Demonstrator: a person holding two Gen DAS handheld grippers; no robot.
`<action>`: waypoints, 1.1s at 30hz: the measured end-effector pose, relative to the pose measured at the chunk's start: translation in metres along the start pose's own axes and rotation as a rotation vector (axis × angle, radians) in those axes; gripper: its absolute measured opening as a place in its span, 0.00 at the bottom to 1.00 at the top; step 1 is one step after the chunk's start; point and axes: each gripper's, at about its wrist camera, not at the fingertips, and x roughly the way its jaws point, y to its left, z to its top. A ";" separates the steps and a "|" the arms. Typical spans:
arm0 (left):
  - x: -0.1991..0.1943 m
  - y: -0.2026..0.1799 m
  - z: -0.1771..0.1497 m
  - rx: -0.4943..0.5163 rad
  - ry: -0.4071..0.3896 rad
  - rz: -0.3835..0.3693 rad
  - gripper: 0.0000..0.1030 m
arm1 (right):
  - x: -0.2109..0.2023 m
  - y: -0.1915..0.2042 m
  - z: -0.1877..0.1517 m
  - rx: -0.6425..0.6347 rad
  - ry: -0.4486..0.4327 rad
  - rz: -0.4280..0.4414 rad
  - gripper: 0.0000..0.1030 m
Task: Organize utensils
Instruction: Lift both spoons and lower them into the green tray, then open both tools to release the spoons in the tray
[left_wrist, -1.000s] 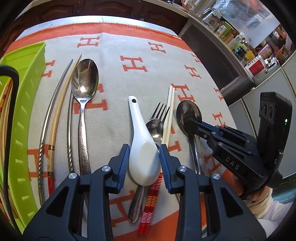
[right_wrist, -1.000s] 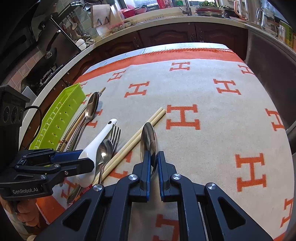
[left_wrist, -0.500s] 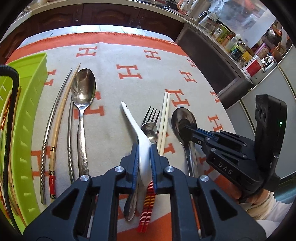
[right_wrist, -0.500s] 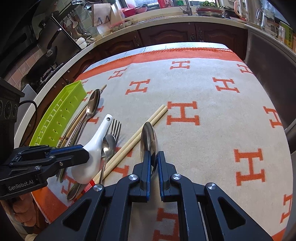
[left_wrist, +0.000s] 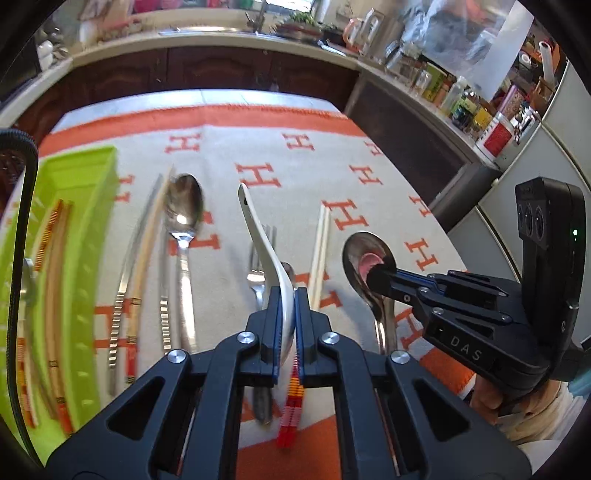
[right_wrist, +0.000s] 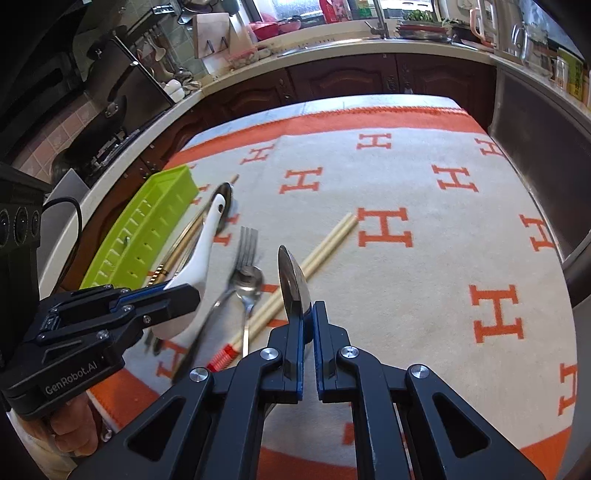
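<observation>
Pinching white ceramic spoon (left_wrist: 258, 236): left gripper (left_wrist: 287, 325), fingers clamped on its bowl. Right gripper (right_wrist: 308, 332) fingers grip metal spoon (right_wrist: 291, 280).

H-patterned cloth (right_wrist: 424, 295), kitchen counter (right_wrist: 369, 48)
</observation>
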 end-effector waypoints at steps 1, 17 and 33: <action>-0.013 0.005 0.000 -0.004 -0.024 0.013 0.03 | -0.004 0.005 0.002 -0.006 -0.007 0.007 0.04; -0.111 0.138 -0.027 -0.160 -0.139 0.224 0.04 | 0.010 0.182 0.068 -0.121 -0.007 0.219 0.04; -0.076 0.196 -0.033 -0.218 -0.072 0.218 0.04 | 0.119 0.242 0.084 -0.125 0.114 0.134 0.12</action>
